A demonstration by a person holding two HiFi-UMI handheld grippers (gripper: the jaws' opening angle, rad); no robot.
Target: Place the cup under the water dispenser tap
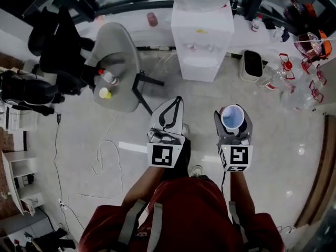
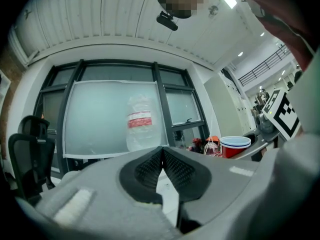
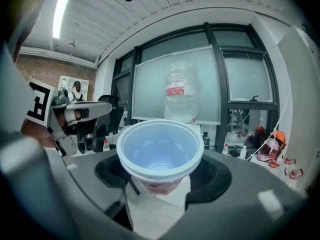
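Seen from the head view, mid-carry: gripping the cup (image 1: 231, 118) upright in the right tool (image 1: 233, 114), well short of the dispenser (image 1: 202, 41) across the floor, both forearms held forward side by side with the left tool (image 1: 177, 103) alongside. In the left gripper view, pressed together on nothing and pointing level. In the right gripper view, clamped around the cup's lower wall, mouth up and empty; next, probably calls for carrying forward and lining up beneath a tap (image 1: 193, 47), kept upright.

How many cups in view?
1: the cup upright between the right gripper's jaws. A small pink thing left of the water dispenser is too small to tell.
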